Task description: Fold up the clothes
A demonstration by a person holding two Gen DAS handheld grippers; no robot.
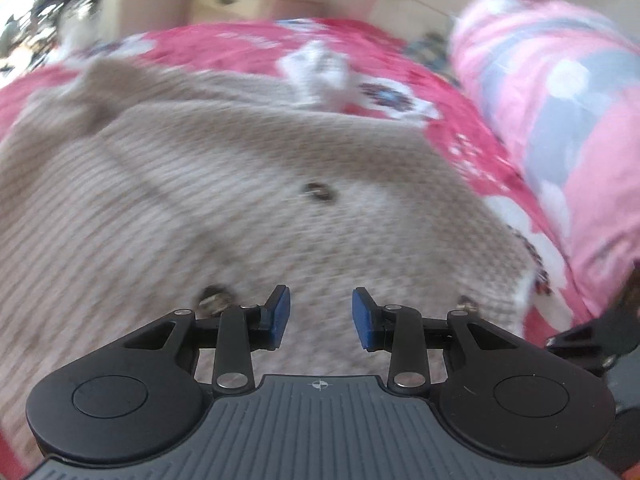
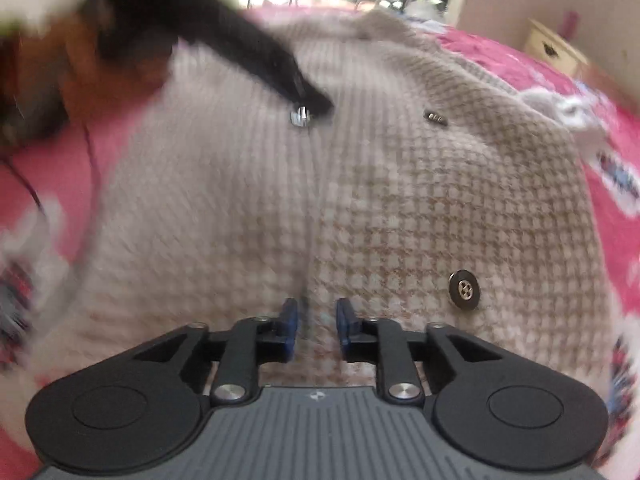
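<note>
A beige knit cardigan [image 1: 208,184] with dark metal buttons [image 1: 320,191] lies spread on a pink floral bedspread [image 1: 248,42]. My left gripper [image 1: 320,322] hovers just above the cardigan, jaws open, nothing between the blue pads. The cardigan also fills the right wrist view [image 2: 420,184], with a round button [image 2: 463,290] to the right. My right gripper [image 2: 317,330] is over the cardigan's middle seam, jaws partly open, with nothing gripped. The other gripper shows as a blurred black shape [image 2: 264,60] reaching over the cardigan's top.
A pink and grey pillow [image 1: 560,120] lies at the right of the bed. A small white cloth [image 1: 320,76] sits beyond the cardigan. A cream drawer unit [image 1: 240,0] stands behind the bed. Both views are motion-blurred.
</note>
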